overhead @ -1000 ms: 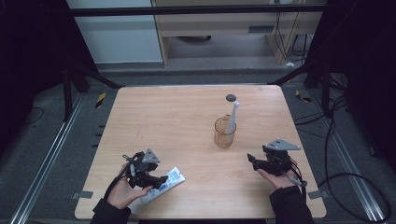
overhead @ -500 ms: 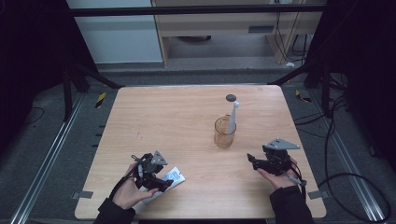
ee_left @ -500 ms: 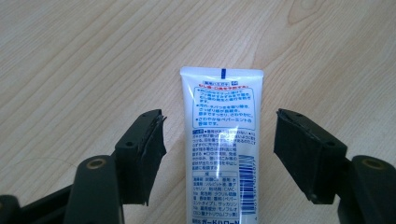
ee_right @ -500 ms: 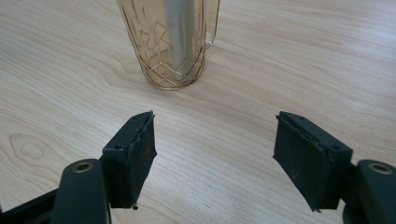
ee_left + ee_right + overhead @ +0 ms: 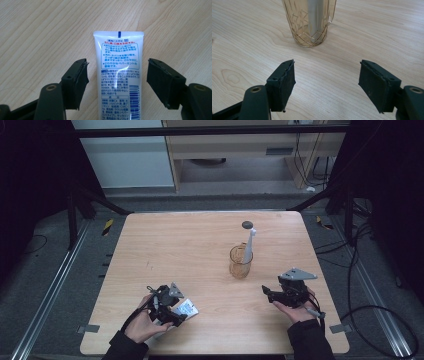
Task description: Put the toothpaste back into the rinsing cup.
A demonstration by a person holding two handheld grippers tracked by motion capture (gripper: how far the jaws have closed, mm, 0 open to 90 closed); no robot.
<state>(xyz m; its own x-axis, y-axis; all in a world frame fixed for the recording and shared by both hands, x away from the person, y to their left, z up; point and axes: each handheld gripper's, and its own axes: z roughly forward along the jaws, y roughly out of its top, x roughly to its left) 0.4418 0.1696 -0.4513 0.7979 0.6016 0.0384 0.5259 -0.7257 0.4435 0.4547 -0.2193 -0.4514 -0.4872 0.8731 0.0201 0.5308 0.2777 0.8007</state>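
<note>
Straddling a white tube (image 5: 119, 75) flat on the table (image 5: 200, 245), the left gripper (image 5: 117, 75) was open; the right gripper (image 5: 327, 82), also open, faced a glass (image 5: 309, 22).

Even soft light on table (image 5: 200, 250) — dark surround — sharp close-ups.

White blue-printed tube (image 5: 119, 75); amber gold-latticed glass (image 5: 310, 21); black tools.
</note>
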